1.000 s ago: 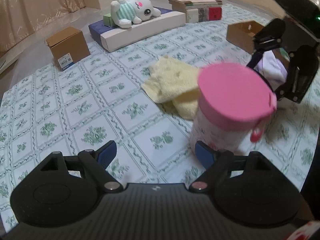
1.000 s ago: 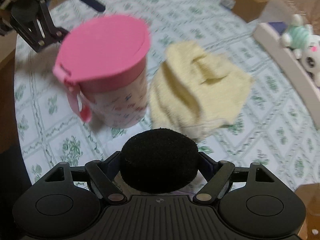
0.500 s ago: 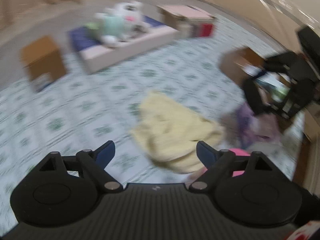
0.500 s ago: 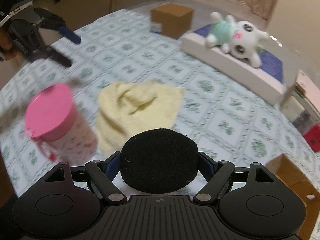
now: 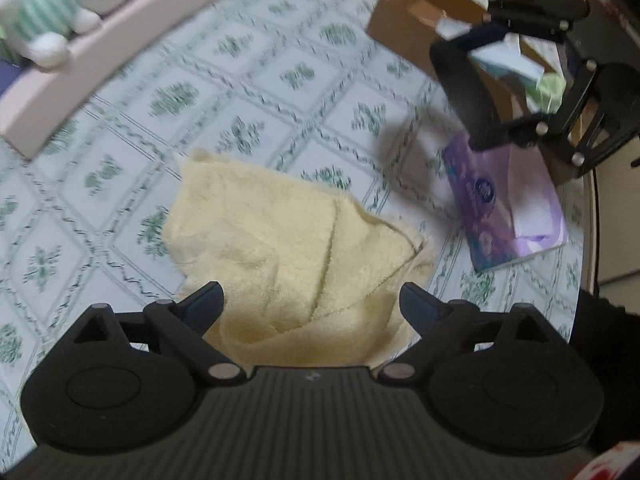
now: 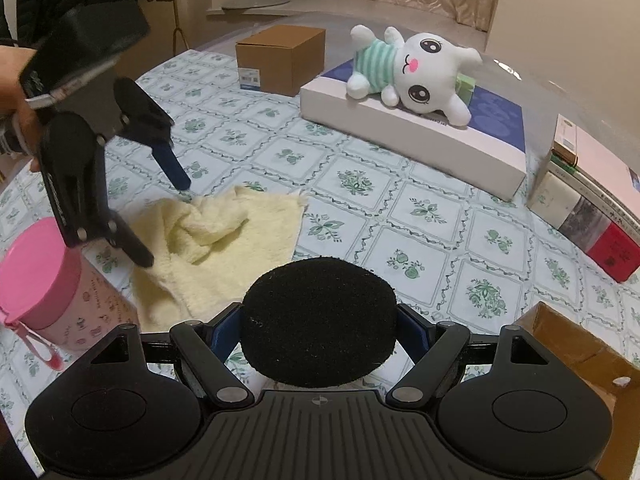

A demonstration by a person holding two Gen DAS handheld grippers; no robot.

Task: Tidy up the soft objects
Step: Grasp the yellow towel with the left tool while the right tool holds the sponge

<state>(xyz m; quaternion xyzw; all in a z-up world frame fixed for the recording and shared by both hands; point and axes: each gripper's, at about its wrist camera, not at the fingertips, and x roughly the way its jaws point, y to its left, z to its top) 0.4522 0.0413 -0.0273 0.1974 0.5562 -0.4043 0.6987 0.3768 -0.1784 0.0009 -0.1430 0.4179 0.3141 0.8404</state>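
Note:
A crumpled pale yellow towel lies on the patterned tablecloth. My left gripper hangs just above it, pointing steeply down. Its jaws are opening, with the towel below the gap and nothing pressed between the pads. My right gripper is shut on a round black foam pad, held above the table near the towel. A white plush toy in a striped green shirt lies on a flat white box.
A pink-lidded cup stands left of the towel. A purple tissue pack lies beside an open brown box. A shut cardboard box and stacked books sit farther back. A hand holds the left gripper.
My left gripper has swung away from the pink cup to over the towel, tipped downward, and its jaws have widened. The right gripper has turned toward the plush toy, still holding the black pad.

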